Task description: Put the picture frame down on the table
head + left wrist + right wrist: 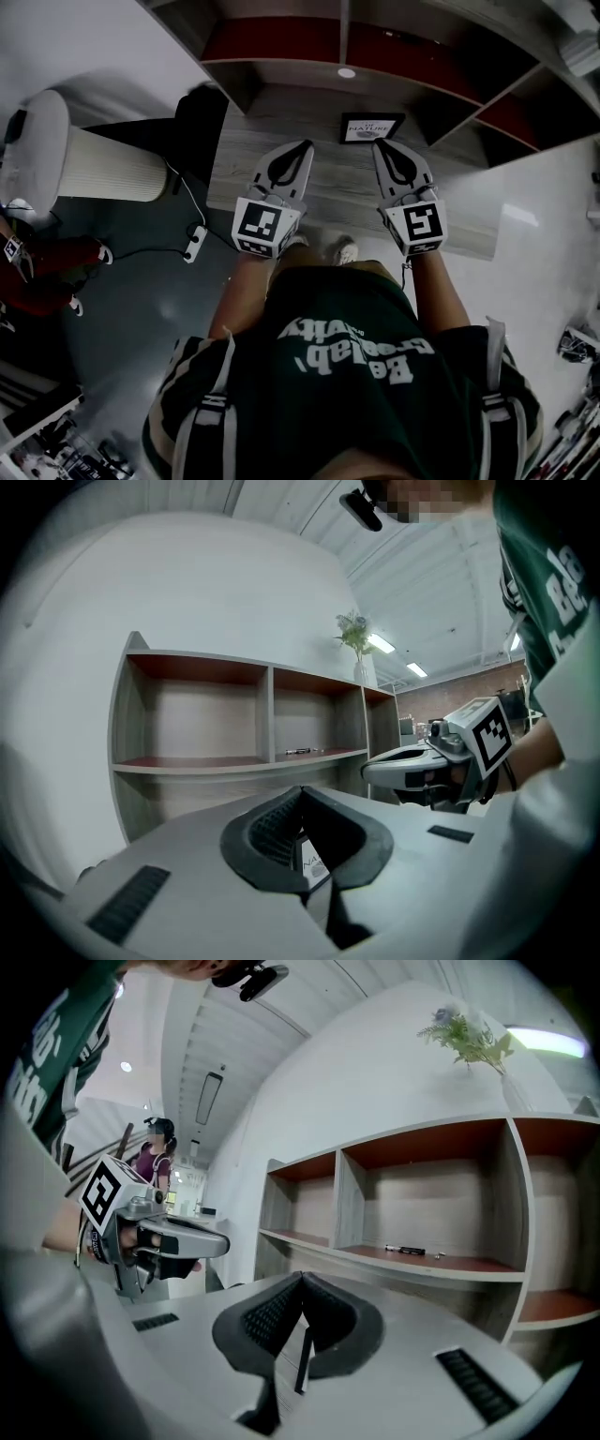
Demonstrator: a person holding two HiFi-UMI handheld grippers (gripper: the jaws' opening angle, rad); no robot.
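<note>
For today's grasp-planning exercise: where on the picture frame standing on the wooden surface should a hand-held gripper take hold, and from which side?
Probably its right side edge, pinched across the thickness. The picture frame seems propped upright, face toward the person, and the right hand-held gripper sees it edge-on as a thin slat, so come from the right.

Large workshop-like hall, high white ceiling (441, 583) with strip lights (381, 644), wooden shelf unit (272, 714), power strip (195, 245) on grey floor (141, 309).

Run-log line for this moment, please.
stage: before grasp | left tool: shut, empty | right tool: shut, empty | black rectangular picture frame: upright on grey wooden table, beyond both tools, ungrasped
</note>
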